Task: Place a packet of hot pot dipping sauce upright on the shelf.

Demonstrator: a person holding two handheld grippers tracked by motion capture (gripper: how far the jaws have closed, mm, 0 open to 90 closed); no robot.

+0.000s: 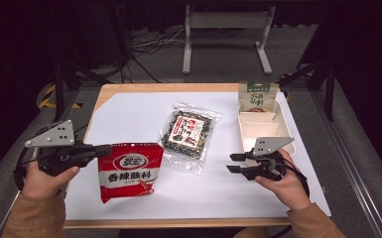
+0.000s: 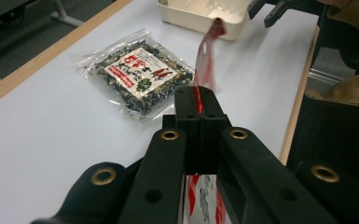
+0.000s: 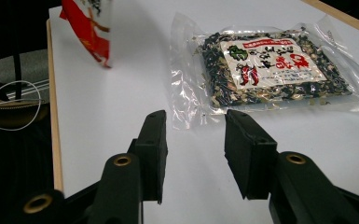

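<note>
Nearest the high camera, my two forearms came in from six o'clock, and just above them sat the red packet (image 1: pixel 129 171), at about seven o'clock on the white table (image 1: pixel 129 111). My left gripper (image 1: pixel 106 149) had its jaws fully shut on the packet's left edge; in the left gripper view the red film (image 2: pixel 205 51) ran pinched between the pads and stood up beyond them, blurred, so I judged it was coming off the surface. My right gripper (image 1: pixel 235 163) hung at four o'clock with its jaws about half open and nothing between them, aimed toward the clear seaweed pouch (image 3: pixel 265 65) at the centre.

I read the step as the lift of the red packet, with packing into the cream tray (image 1: pixel 278 130) at two o'clock as the likely aim; a green packet (image 1: pixel 257 96) already stood at the tray's far end. The next move, I thought, called for carrying the packet across over the pouch without dragging it, and keeping the grip firm on that thin edge.

The packet's long axis ran roughly six to twelve, its printed face up, top edge toward twelve.
</note>
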